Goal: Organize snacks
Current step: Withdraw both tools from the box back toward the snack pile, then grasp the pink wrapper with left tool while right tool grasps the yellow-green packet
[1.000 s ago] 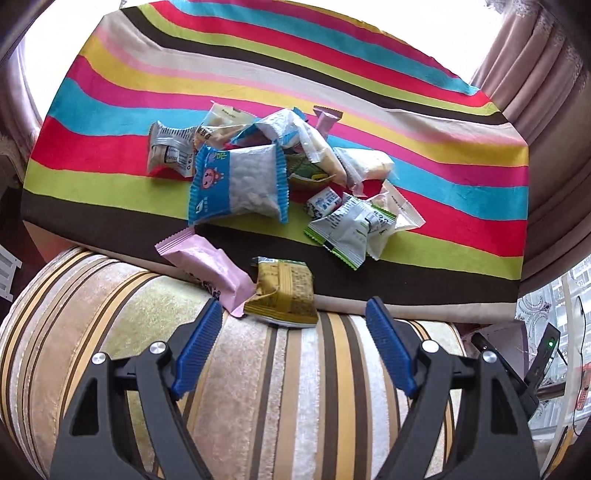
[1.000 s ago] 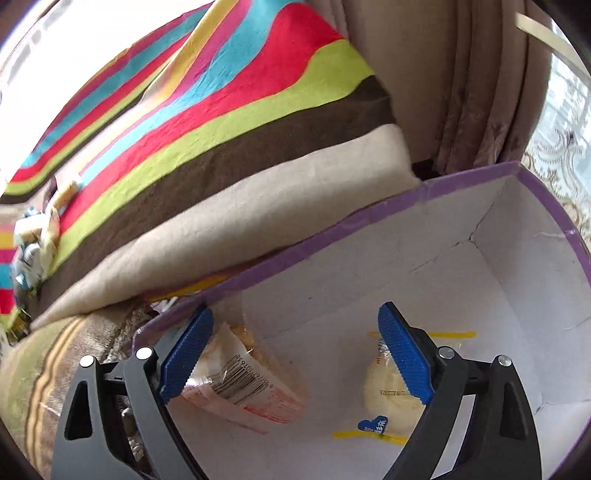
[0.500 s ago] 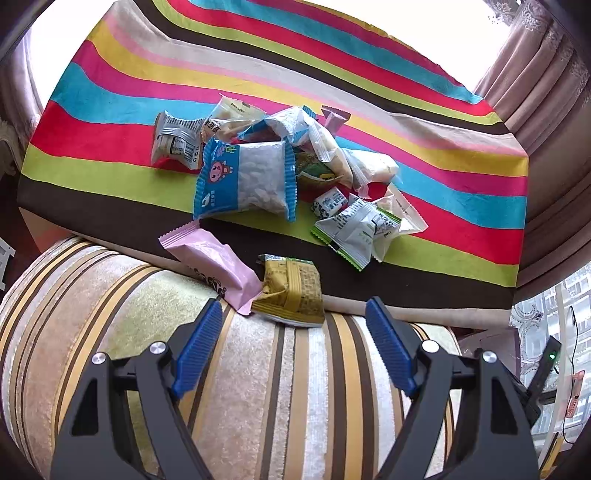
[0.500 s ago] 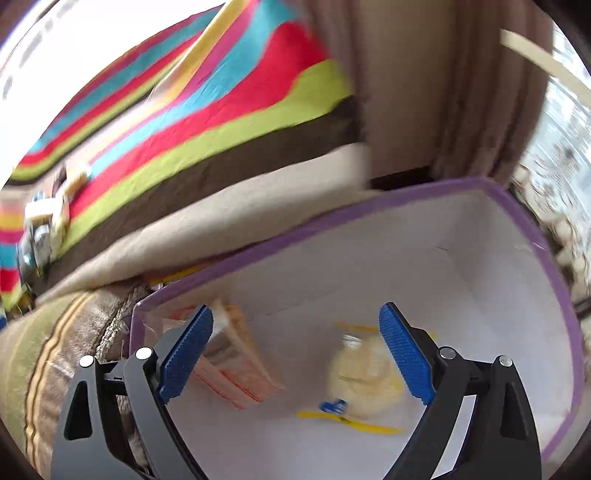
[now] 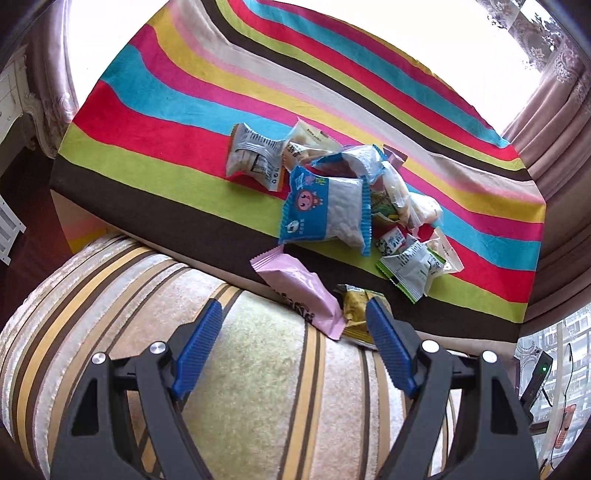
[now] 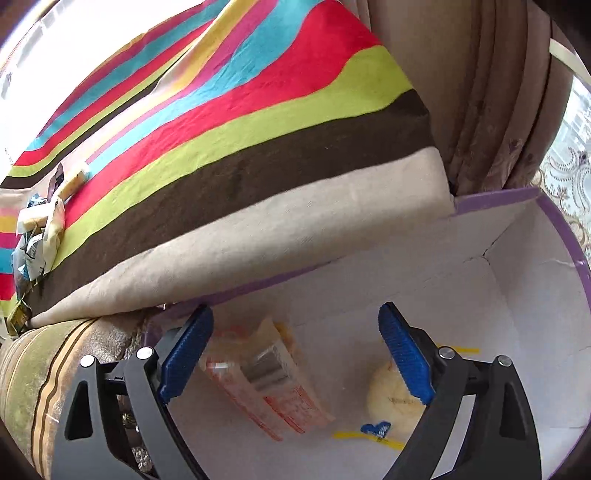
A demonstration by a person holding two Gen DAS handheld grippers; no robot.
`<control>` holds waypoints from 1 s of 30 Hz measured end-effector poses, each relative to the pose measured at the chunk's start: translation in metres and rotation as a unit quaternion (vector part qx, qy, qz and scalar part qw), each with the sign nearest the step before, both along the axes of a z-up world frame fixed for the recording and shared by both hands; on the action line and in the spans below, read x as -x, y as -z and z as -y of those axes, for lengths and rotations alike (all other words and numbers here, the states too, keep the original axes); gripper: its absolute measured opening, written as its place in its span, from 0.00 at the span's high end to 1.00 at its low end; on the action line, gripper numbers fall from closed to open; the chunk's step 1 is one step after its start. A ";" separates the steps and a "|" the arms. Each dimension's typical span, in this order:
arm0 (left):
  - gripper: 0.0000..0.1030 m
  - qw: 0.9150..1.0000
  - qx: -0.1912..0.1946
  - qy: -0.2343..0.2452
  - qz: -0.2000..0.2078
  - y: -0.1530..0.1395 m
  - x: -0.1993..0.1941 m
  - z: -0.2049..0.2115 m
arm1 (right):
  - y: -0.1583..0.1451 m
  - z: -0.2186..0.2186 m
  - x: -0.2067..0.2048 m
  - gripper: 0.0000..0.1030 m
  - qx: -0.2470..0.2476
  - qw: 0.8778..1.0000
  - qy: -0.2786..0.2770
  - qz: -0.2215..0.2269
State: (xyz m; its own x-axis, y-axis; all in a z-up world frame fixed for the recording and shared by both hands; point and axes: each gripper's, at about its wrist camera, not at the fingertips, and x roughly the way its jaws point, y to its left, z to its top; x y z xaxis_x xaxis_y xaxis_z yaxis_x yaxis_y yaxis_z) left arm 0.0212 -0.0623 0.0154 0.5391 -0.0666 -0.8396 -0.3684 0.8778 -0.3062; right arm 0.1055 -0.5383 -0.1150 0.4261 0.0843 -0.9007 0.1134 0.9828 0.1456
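Striped blanket (image 5: 177, 122) bears the snack pile (image 5: 343, 192). White purple-rimmed box (image 6: 535, 280) below its edge holds an orange-printed packet (image 6: 266, 391) and a yellow bun packet (image 6: 391, 398). Left gripper (image 5: 291, 347) and right gripper (image 6: 295, 350): jaws apart, empty.

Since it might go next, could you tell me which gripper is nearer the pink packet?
Left. The left gripper hovers just short of the pink packet; the right gripper hangs over the box.

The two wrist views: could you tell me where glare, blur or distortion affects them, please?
Left wrist view: the window is blown out white; the fisheye bends the striped cloth; the snack pile stays sharp. Right wrist view: the far left is overexposed; the box is evenly lit; the orange packet looks slightly soft.
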 end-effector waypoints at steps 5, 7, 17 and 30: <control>0.23 1.000 0.005 0.013 -0.008 0.003 -0.003 -0.008 | -0.023 0.014 0.039 0.12 0.025 0.999 0.033 0.002; 0.23 1.000 0.010 0.020 -0.010 0.006 -0.006 -0.009 | -0.044 0.013 0.054 0.12 0.015 0.999 0.039 0.034; 0.43 0.997 0.040 0.047 -0.039 0.025 -0.035 -0.007 | -0.120 -0.069 0.046 0.11 -0.050 0.993 -0.044 0.094; 0.66 0.993 -0.029 0.091 -0.076 0.039 -0.064 0.016 | -0.119 -0.225 0.022 0.11 -0.041 0.982 -0.180 0.042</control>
State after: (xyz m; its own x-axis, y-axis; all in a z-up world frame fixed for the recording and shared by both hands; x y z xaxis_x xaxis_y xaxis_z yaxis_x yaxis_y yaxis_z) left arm 0.0850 -0.0780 -0.0238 0.3901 -0.0999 -0.9153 -0.2405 0.9485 -0.2060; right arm 0.0833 -0.3138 0.0042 0.4286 0.3129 -0.8476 -0.2544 0.9419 0.2192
